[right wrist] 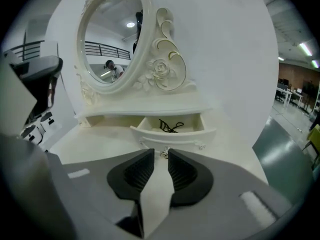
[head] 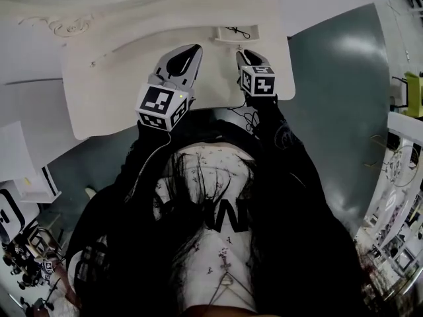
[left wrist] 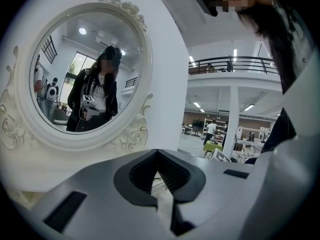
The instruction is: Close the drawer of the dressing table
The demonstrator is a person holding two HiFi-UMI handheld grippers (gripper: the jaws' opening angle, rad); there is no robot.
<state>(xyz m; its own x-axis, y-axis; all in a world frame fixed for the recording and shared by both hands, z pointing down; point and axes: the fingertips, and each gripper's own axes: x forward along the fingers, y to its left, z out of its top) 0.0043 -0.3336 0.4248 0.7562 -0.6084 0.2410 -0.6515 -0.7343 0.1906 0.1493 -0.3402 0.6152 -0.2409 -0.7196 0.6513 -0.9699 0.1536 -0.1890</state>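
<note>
The white dressing table's small drawer (right wrist: pixel 172 133) stands pulled out below the oval mirror (right wrist: pixel 112 39), and a black wiry item (right wrist: pixel 170 126) lies in it. In the head view the drawer (head: pixel 232 34) is at the far edge of the tabletop. My right gripper (right wrist: pixel 161 150) is open by a narrow gap and holds nothing. It points at the drawer front, whose small metal pull (right wrist: pixel 164 154) shows just beyond the fingertips; I cannot tell if they touch. My left gripper (left wrist: pixel 157 150) faces the mirror (left wrist: pixel 82 71) with its tips together, shut on nothing. In the head view the left gripper (head: pixel 195 49) and right gripper (head: pixel 244 57) hover over the tabletop.
The white tabletop (head: pixel 119 78) spreads to the left of the grippers. Grey-green floor (head: pixel 344 78) lies to the right of the table. White furniture and clutter (head: pixel 26 177) stand at the lower left. People stand in a hall (left wrist: pixel 212 129) behind the table.
</note>
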